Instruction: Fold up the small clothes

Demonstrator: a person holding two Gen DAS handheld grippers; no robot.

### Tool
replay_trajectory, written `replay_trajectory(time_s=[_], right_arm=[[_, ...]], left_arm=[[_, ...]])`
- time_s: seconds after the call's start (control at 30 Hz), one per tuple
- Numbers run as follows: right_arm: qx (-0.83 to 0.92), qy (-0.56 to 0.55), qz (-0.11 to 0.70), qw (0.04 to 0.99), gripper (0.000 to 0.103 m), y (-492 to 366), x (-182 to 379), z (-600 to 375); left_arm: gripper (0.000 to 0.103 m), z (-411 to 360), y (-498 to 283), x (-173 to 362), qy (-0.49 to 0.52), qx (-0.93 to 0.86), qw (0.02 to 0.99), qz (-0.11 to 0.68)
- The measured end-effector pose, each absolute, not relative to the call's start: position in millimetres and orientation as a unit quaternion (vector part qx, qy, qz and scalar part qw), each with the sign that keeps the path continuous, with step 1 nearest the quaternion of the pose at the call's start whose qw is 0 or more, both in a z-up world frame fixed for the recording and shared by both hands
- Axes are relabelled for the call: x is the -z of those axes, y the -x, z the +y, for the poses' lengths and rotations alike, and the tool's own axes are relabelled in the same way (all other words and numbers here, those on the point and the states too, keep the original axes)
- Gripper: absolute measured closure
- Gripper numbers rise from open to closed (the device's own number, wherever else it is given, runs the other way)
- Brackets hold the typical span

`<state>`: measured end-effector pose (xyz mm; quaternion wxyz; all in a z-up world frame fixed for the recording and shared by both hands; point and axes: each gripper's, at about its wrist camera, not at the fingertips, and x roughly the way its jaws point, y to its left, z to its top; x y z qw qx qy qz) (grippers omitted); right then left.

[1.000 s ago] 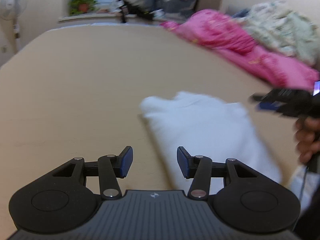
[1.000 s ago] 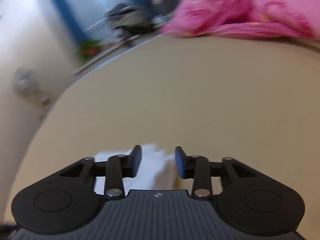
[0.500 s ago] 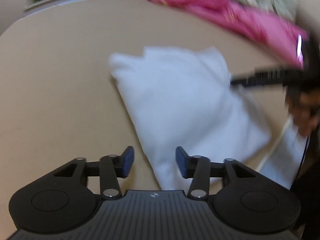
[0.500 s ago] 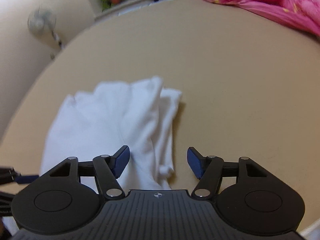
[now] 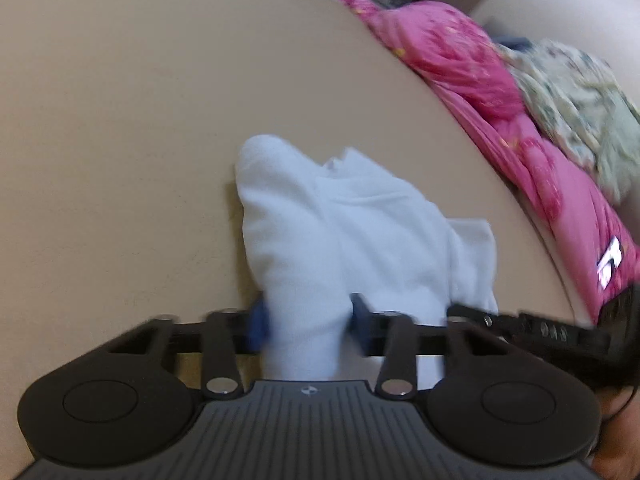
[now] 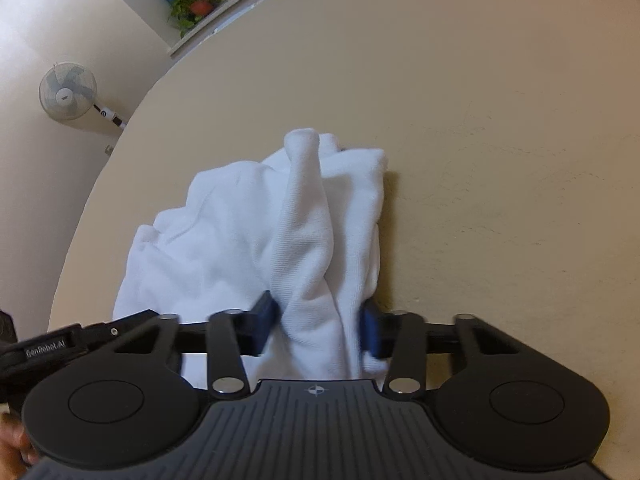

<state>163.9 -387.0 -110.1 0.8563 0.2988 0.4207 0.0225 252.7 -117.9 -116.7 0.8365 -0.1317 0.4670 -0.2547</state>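
Observation:
A small white garment (image 5: 360, 220) lies crumpled on the beige surface (image 5: 120, 120). In the left wrist view my left gripper (image 5: 310, 326) has its jaws closing on the garment's near edge, and both blue pads touch a raised ridge of cloth. The right wrist view shows the same white garment (image 6: 240, 220). My right gripper (image 6: 318, 326) is closing on the near right edge, where a bunched fold fills the gap between its pads. The two grippers sit side by side, and each one's black frame shows at the edge of the other's view.
A pink quilt (image 5: 480, 72) and a pale flowered blanket (image 5: 580, 112) are piled along the right side. A standing fan (image 6: 67, 92) and a potted plant (image 6: 198, 2) stand beyond the surface's far left edge. A hand shows at the lower left corner (image 6: 12, 448).
Both grippers came down onto the garment's near edge. Their jaws narrowed around the cloth, which is now gathered into raised folds instead of lying flat.

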Motion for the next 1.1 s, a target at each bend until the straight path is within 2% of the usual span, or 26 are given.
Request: replay_trajectory(time_s=[0.13, 0.23, 0.3, 0.33, 0.37, 0.43, 0.47, 0.57, 0.63, 0.7, 0.77, 0.83, 0.87, 0.9, 0.93, 0.97, 1.0, 1.1], right_arm=[[-0.052, -0.277, 0.383, 0.880, 0.073, -164, 86, -368], [-0.114, -0.284, 0.322, 0.896, 0.073, -162, 58, -342], [-0.144, -0.286, 0.293, 0.901, 0.071, -165, 45, -324], [-0.158, -0.282, 0.279, 0.904, 0.070, -167, 39, -315], [-0.167, -0.275, 0.272, 0.907, 0.063, -171, 36, -310], [-0.159, -0.252, 0.284, 0.911, 0.046, -179, 35, -305], [-0.136, -0.240, 0.313, 0.909, 0.034, -186, 41, -306], [-0.085, -0.240, 0.389, 0.885, 0.037, -190, 59, -318], [-0.106, -0.254, 0.390, 0.878, 0.037, -184, 62, -318], [-0.134, -0.247, 0.397, 0.874, 0.038, -180, 64, -312], [-0.128, -0.216, 0.420, 0.872, 0.038, -180, 72, -303], [-0.115, -0.202, 0.446, 0.865, 0.039, -180, 83, -300], [-0.117, -0.208, 0.453, 0.859, 0.041, -179, 88, -301], [-0.119, -0.211, 0.452, 0.859, 0.044, -178, 88, -304], [-0.127, -0.207, 0.448, 0.860, 0.050, -177, 88, -303], [-0.142, -0.206, 0.447, 0.859, 0.063, -178, 88, -301], [-0.150, -0.208, 0.446, 0.858, 0.084, -179, 88, -301], [-0.171, -0.270, 0.442, 0.838, 0.092, -178, 89, -314]], left_arm=[[0.069, -97, -245, 74, 0.098, 0.247, 0.866, 0.424], [0.065, -55, -237, 37, 0.123, 0.231, 0.885, 0.384], [0.053, -27, -235, 21, 0.125, 0.209, 0.896, 0.371], [0.041, -19, -236, 14, 0.110, 0.188, 0.907, 0.362], [0.029, -11, -236, 12, 0.086, 0.160, 0.916, 0.358], [0.031, 8, -240, 17, 0.062, 0.109, 0.918, 0.375], [0.033, 19, -239, 20, 0.077, 0.099, 0.912, 0.391], [0.033, 29, -220, 27, 0.106, 0.116, 0.900, 0.407], [0.033, 23, -208, 39, 0.109, 0.123, 0.894, 0.418], [0.033, 11, -209, 57, 0.133, 0.136, 0.867, 0.461], [0.036, -2, -214, 73, 0.144, 0.157, 0.843, 0.494], [0.039, -17, -217, 92, 0.097, 0.165, 0.834, 0.518], [0.051, -25, -215, 99, 0.059, 0.159, 0.833, 0.527], [0.055, -24, -209, 106, 0.039, 0.161, 0.831, 0.531], [0.065, -24, -205, 107, 0.023, 0.164, 0.835, 0.524], [0.086, -24, -204, 103, 0.010, 0.171, 0.840, 0.515], [0.089, -21, -203, 99, 0.008, 0.172, 0.844, 0.508], [0.092, 5, -200, 85, 0.043, 0.164, 0.854, 0.492]])
